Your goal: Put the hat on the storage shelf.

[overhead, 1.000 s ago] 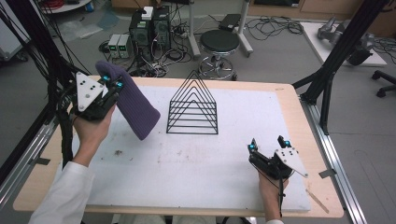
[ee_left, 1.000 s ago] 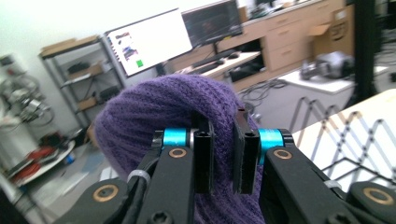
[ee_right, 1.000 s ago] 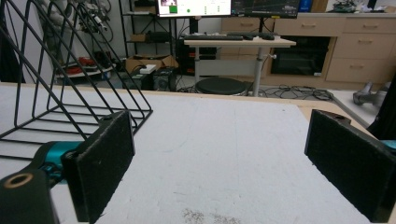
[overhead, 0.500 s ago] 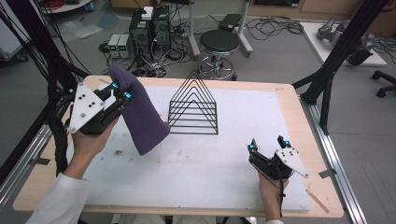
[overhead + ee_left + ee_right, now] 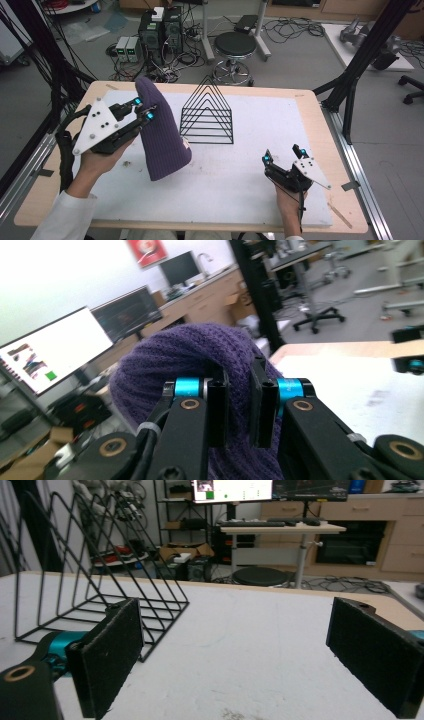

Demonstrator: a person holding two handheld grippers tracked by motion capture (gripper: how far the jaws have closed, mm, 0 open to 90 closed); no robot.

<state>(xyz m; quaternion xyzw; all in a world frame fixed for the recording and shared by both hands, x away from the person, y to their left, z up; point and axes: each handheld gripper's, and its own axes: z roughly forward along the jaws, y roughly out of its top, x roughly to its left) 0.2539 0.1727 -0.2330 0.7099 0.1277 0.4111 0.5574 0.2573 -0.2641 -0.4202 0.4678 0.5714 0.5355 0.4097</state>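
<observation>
Since a moment ago, the left gripper (image 5: 142,110) is carrying the purple hat (image 5: 161,132) to the right and nearer, so the hat is now hanging closer to the wire rack (image 5: 207,112). Its jaws are squeezing together on the knit near the top of the hat (image 5: 200,360). The hat's long side is running almost straight up and down, with its bottom end leaning a bit toward the right and hanging low over the white mat (image 5: 240,200); I cannot tell if it is touching.

The rack is standing just to the right of the hat, a little farther back. So the left hand is the nearer one to the rack.

The right gripper (image 5: 282,165) is resting at the near right of the table (image 5: 305,100), well apart from the hat. Its jaws are standing wide apart with nothing between them, pointing toward the rack (image 5: 95,565).
</observation>
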